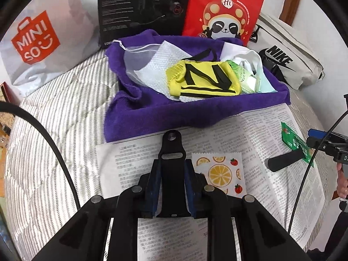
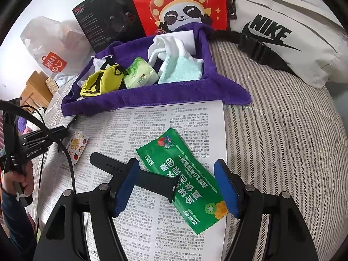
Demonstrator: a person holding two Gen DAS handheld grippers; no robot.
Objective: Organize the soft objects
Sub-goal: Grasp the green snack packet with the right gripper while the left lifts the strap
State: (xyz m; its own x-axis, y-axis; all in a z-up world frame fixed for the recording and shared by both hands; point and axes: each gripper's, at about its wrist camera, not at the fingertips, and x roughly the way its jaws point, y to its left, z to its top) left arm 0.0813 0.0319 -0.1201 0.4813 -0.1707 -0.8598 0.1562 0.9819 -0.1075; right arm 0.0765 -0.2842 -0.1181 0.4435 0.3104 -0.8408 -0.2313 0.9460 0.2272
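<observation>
My left gripper (image 1: pixel 171 163) is shut on a black watch strap piece (image 1: pixel 171 143) that stands up between its blue pads, over the newspaper (image 1: pixel 239 130). A fruit-print sachet (image 1: pixel 219 171) lies just right of it. My right gripper (image 2: pixel 176 169) stands open over a green sachet (image 2: pixel 184 174) that lies partly on a second black strap (image 2: pixel 113 165); the pads flank them without touching. Behind the newspaper, a purple towel (image 2: pixel 152 95) holds a yellow pouch (image 2: pixel 100 82), a green tissue pack (image 2: pixel 139 76), a pale mask (image 2: pixel 182 69) and a white sock (image 2: pixel 167 43).
Along the back stand a white Miniso bag (image 1: pixel 37 41), a black box (image 1: pixel 141 6) and a red panda bag (image 1: pixel 221 10). A white Nike waist bag (image 2: pixel 282 34) lies at the right. Striped bedding (image 2: pixel 282 141) surrounds the newspaper. A person's hand (image 2: pixel 19 180) holds the left gripper.
</observation>
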